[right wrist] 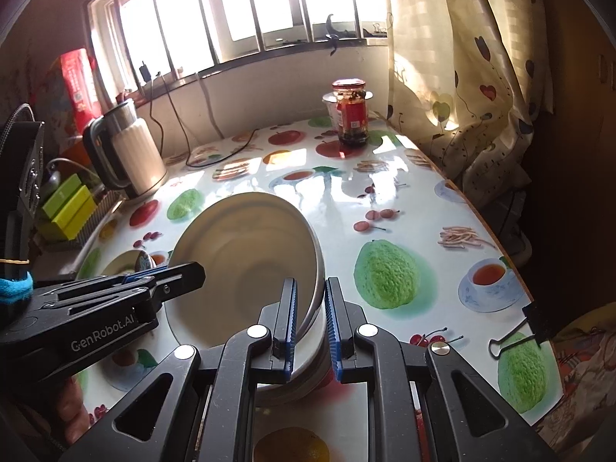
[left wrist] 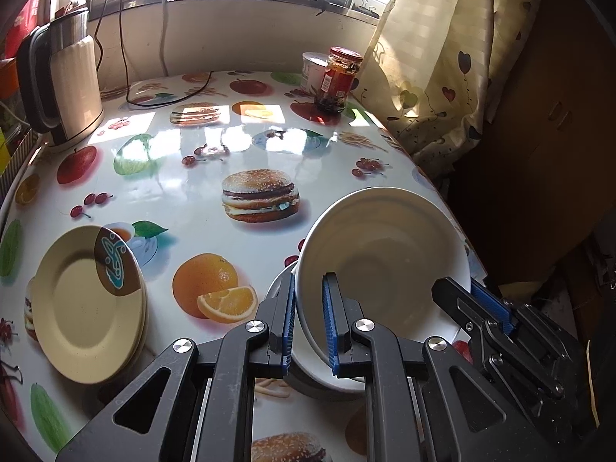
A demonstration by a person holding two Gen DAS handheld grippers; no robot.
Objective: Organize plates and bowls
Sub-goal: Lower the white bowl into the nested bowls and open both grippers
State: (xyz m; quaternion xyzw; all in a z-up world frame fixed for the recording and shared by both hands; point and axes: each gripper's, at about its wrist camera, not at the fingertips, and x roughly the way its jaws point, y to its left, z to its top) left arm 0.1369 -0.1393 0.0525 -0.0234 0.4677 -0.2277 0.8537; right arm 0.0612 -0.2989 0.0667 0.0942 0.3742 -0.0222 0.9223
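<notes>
A white bowl (left wrist: 385, 254) hangs tilted, its inside facing me, just above a second white bowl (left wrist: 327, 379) that stands on the fruit-print table (left wrist: 184, 196). My left gripper (left wrist: 310, 285) is shut on the held bowl's near left rim. My right gripper (left wrist: 464, 288) is shut on the opposite rim. In the right wrist view the right gripper (right wrist: 310, 285) pinches the bowl (right wrist: 242, 254) at its right rim, the left gripper (right wrist: 192, 269) reaches in from the left, and the lower bowl (right wrist: 304, 379) shows beneath. A stack of beige plates (left wrist: 84, 308) lies at the left.
An electric kettle (left wrist: 61, 84) stands at the back left with a black cable (left wrist: 169, 100) beside it. A red-lidded jar (left wrist: 340, 77) and a white tub (left wrist: 313, 71) stand at the back. The curtain (left wrist: 435, 77) hangs along the table's right edge. A binder clip (right wrist: 516, 335) grips that edge.
</notes>
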